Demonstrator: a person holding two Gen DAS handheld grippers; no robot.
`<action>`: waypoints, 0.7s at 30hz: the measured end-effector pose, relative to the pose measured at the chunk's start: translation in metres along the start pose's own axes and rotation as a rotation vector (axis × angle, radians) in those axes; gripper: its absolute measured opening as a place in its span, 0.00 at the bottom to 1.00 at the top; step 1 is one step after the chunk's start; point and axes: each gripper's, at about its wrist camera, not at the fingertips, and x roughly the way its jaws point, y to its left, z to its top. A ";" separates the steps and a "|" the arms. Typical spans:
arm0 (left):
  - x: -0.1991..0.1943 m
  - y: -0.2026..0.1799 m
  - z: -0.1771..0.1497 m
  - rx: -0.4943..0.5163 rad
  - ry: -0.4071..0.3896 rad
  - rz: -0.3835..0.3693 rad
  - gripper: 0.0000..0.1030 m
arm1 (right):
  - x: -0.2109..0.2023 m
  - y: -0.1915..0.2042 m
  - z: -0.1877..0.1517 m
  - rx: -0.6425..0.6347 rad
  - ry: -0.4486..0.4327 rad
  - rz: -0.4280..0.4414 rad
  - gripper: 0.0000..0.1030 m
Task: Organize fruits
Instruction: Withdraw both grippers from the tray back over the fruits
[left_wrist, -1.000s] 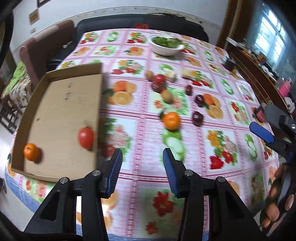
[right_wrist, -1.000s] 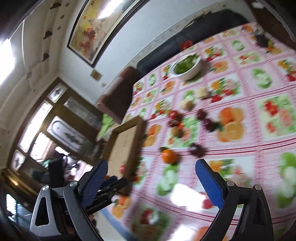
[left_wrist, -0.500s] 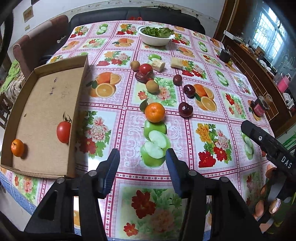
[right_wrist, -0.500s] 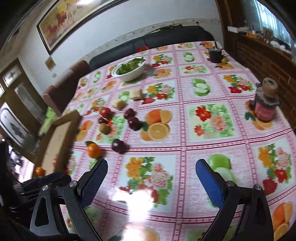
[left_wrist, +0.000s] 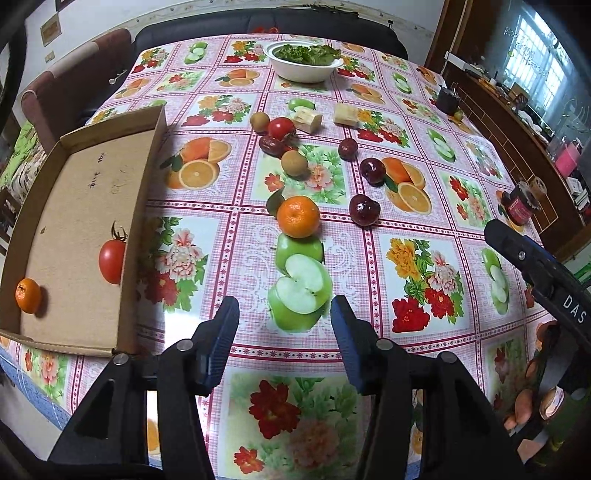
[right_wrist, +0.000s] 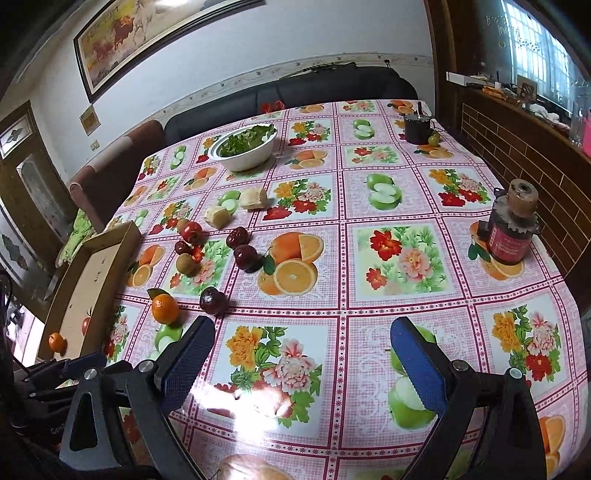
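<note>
Both tongs apart w/ nothing between, left gripper (left_wrist: 284, 325) & right gripper (right_wrist: 303, 354) over tablecloth (left_wrist: 369, 258); inside cardboard tray (left_wrist: 74, 192): tomato (left_wrist: 112, 259) & small orange (left_wrist: 27, 295); tangerine (left_wrist: 298, 216) just right of tray, plums (left_wrist: 364, 209) beyond.

1. "DAS" – white letters on right gripper (left_wrist: 561, 295) body, seen in left wrist view.
2. Box (left_wrist: 85, 206) floor – dark handwritten marks, too small to read.
3. Red jar (right_wrist: 508, 236) label – print there, illegible.
4. Partial pale letters on left gripper (right_wrist: 55, 373) body in right wrist view, unreadable.
</note>
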 end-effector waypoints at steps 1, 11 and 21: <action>0.001 -0.001 0.000 0.002 0.002 0.001 0.49 | 0.001 0.000 0.000 0.002 0.000 -0.003 0.94; 0.010 0.002 0.003 -0.006 0.021 0.001 0.49 | 0.012 -0.002 0.002 0.011 0.025 -0.005 0.94; 0.019 0.009 0.007 -0.018 0.034 -0.006 0.49 | 0.023 0.004 0.003 -0.006 0.053 -0.017 0.94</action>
